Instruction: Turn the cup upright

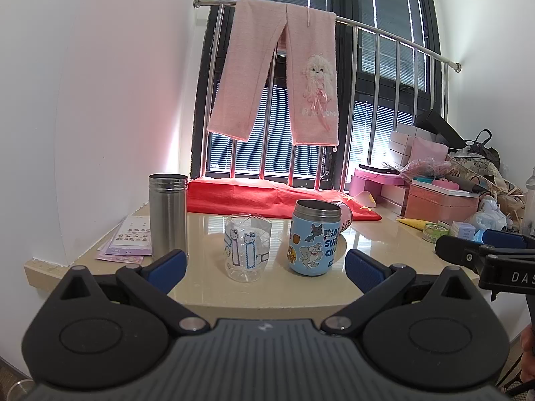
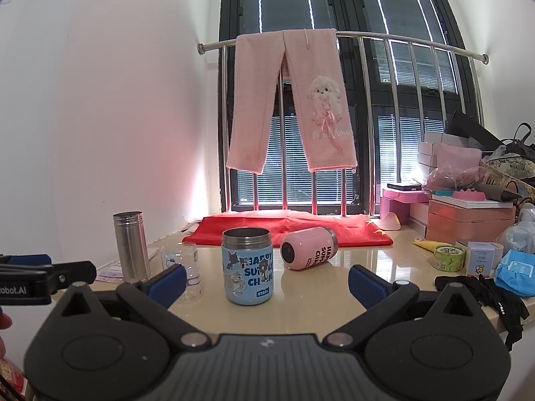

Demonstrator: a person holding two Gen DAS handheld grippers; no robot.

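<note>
- Your beige table [image 2: 334,300] has its front edge just ahead of both grippers; bare surface shows at lower centre of the right wrist view, between the blue cup [image 2: 247,265] and a black cloth [image 2: 481,294] at lower right.
- Your right gripper [image 2: 265,279] is spread wide, holding nothing; your left gripper [image 1: 265,264] likewise gapes empty.
- The pink cup [image 2: 309,248] lies on its side at centre frame, beyond and right of the blue cup, base toward you, just in front of the red cloth [image 2: 301,224].
- A steel flask [image 2: 131,247] and a clear cup [image 2: 182,267] stand upright at left.
- In the left wrist view the pink cup [image 1: 346,215] is mostly hidden behind the blue cup [image 1: 314,237].
</note>
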